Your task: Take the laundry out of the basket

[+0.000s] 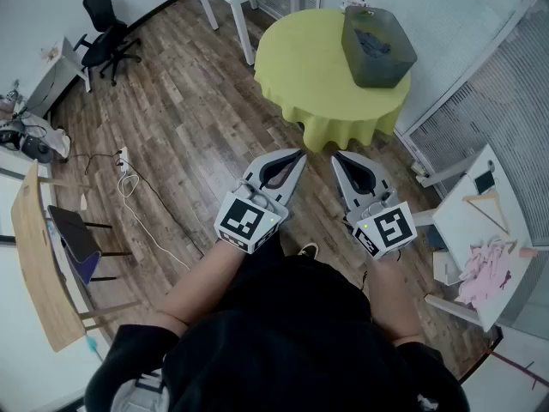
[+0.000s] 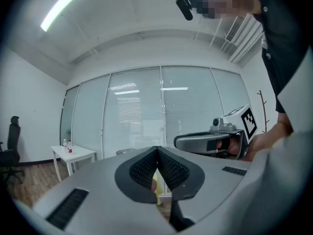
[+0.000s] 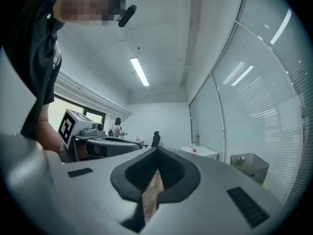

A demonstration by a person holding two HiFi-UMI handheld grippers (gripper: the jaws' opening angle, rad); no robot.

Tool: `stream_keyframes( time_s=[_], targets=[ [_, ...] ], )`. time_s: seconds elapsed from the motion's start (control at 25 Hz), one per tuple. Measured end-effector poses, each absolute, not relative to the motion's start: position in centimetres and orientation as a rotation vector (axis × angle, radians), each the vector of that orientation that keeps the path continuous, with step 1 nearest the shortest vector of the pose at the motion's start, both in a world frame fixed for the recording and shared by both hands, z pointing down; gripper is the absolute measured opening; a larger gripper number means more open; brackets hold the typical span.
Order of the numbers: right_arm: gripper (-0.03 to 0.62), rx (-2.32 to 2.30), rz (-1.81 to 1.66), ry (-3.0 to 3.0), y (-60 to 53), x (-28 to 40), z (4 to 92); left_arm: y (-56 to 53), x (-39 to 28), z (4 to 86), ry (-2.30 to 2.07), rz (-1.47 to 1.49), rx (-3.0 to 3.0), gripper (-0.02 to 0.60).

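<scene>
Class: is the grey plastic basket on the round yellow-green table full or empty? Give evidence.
Not empty: the head view shows crumpled bluish laundry inside the grey plastic basket, which stands upright on the round yellow-green table.

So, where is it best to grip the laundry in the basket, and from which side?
Pinch a raised fold of the laundry, coming from above through the open top of the basket. Its walls close the cloth in on all sides, and the cloth looks crumpled, so a fold on top should be free.
</scene>
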State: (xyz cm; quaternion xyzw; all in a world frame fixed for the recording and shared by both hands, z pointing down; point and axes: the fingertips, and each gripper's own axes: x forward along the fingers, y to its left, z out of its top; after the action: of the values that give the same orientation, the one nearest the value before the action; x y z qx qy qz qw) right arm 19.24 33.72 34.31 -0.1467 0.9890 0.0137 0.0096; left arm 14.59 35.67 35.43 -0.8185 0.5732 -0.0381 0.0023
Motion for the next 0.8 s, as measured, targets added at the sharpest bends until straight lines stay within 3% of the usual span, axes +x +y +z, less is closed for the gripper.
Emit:
stream_keyframes(
  time_s=[0.8],
  targets=[
    [0.023,-0.503,-0.019,3.111,30.0,17.2,35.1,31.7,13.1,35.8,1.769,-0.136,-2.613,0.006]
  ],
)
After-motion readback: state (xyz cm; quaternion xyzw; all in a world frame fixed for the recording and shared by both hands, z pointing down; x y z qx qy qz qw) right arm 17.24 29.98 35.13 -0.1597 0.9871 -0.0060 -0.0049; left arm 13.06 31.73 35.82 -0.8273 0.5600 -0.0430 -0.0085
